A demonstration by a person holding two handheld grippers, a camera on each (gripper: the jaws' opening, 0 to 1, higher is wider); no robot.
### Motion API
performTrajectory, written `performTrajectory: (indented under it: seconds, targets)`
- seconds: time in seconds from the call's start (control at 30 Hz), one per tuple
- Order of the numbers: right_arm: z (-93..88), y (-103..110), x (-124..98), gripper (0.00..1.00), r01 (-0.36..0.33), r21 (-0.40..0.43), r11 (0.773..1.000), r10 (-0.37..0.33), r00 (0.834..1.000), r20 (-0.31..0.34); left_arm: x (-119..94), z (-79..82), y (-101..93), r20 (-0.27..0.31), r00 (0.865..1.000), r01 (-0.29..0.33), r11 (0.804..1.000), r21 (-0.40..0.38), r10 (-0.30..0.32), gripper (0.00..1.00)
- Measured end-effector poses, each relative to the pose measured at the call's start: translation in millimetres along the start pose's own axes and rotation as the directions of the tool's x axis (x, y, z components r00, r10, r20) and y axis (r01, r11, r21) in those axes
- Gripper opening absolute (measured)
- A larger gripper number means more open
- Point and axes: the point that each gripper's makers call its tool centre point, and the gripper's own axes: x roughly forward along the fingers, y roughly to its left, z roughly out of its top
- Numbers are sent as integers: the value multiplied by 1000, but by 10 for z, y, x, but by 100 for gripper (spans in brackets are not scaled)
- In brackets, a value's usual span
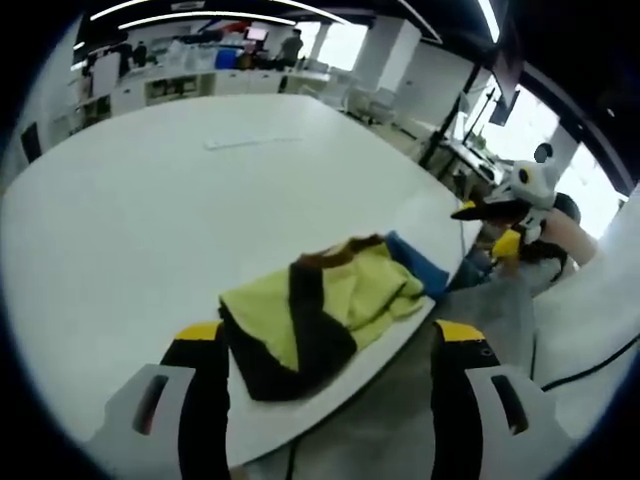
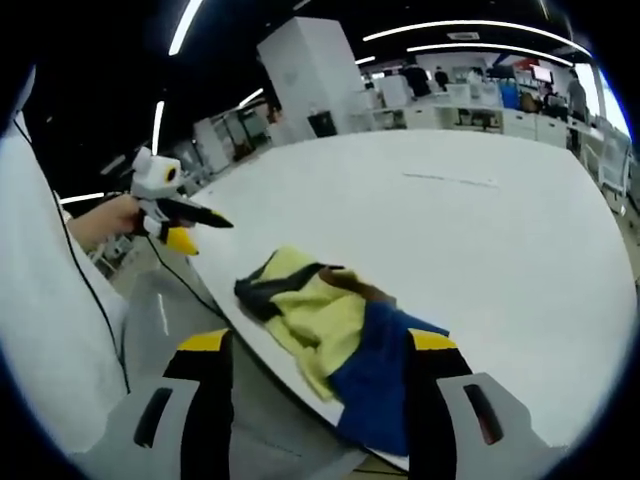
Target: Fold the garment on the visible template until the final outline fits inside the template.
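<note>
Both tongs (image 1: 325,375) (image 2: 315,385) gape, empty; garment (image 1: 320,315) at desk (image 1: 150,220) edge, six o'clock, could slide off.

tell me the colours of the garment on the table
Yellow, dark brown and blue garment; clearest in the right gripper view.

Garment (image 1: 318,315) on table (image 1: 150,220) (near edge)

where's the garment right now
The garment lies crumpled at the near edge of the white table, just ahead of the open left gripper. In the right gripper view it sits between and beyond the right gripper, its blue part nearest.
</note>
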Motion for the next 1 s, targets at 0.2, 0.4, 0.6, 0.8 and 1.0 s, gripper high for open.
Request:
performTrajectory:
  seconds: [0.2,0.4,0.6,0.8,1.0]
  targets:
    - [-13,-32,36,68,-1,12,1000,2,1000,-1,49,-17,11,-11,1000,6,1000,-1,-6,78]
    - [-9,-78,60,66,-3,22,1000,3,1000,1,92,-19,9,-19,1000,9,1000,-4,-9,76]
    - [9,-146,83,63,2,42,999,-2,1000,16,127,-17,15,-25,1000,13,1000,-5,-13,75]
    - [-6,-168,122,62,-5,60,998,4,1000,19,143,-27,36,-35,999,12,1000,-3,-12,74]
    - [-16,-192,162,60,-10,90,996,8,1000,30,168,-30,55,-39,999,12,1000,-7,-12,72]
